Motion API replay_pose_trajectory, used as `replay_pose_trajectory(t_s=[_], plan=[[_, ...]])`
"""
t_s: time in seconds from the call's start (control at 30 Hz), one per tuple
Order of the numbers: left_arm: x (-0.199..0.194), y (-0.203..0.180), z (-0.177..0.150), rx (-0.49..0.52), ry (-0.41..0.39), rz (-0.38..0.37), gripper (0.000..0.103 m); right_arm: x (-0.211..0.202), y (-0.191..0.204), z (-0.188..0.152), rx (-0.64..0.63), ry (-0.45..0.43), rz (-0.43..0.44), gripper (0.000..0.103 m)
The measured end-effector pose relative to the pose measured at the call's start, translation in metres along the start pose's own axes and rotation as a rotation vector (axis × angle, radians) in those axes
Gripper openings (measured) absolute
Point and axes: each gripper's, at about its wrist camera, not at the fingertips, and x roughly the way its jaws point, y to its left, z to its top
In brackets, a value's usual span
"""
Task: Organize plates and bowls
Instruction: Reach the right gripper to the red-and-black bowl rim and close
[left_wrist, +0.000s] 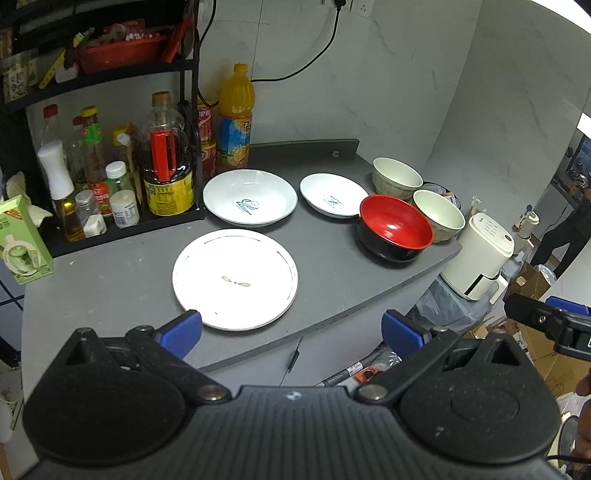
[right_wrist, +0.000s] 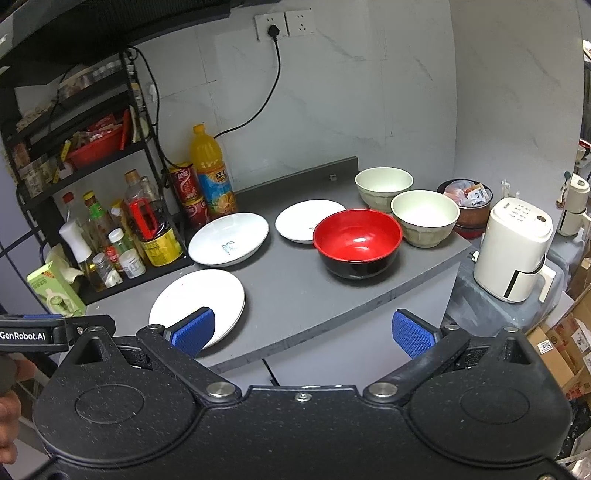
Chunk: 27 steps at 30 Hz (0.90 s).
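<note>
Nothing looks sorted yet: three plates (left_wrist: 235, 277) lie separately left of the red bowl (right_wrist: 357, 242), two pale bowls (right_wrist: 424, 218) behind it, while both grippers, left (left_wrist: 291, 330) and right (right_wrist: 302, 332), hover spread and empty.

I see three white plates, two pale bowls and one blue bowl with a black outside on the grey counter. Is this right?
Not quite: the bowl with the black outside is red inside, not blue, as the right wrist view shows. The three white plates and two pale bowls are right.
</note>
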Motion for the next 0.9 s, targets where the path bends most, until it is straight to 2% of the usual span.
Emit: replay_pose_trajectory(t_s=[0.27,0.63,0.77,0.9], plan=[[0.028,0.004,0.025,0.015,-0.01,-0.007,0.103,0.028,-0.007,0.02,0.002,-0.009,-0.026,0.103],[0.07,0.017,0.065,-0.025,0.001,-0.03,0.103,0.071,-0.012,0.053,0.011,-0.01,-0.075,0.103],[0.082,0.026,0.08,-0.036,0.007,-0.033,0.103,0.089,-0.007,0.065,0.026,0.015,-0.108,0.103],[0.092,0.035,0.095,-0.043,0.01,-0.031,0.103,0.104,0.0,0.074,0.052,0.03,-0.08,0.103]])
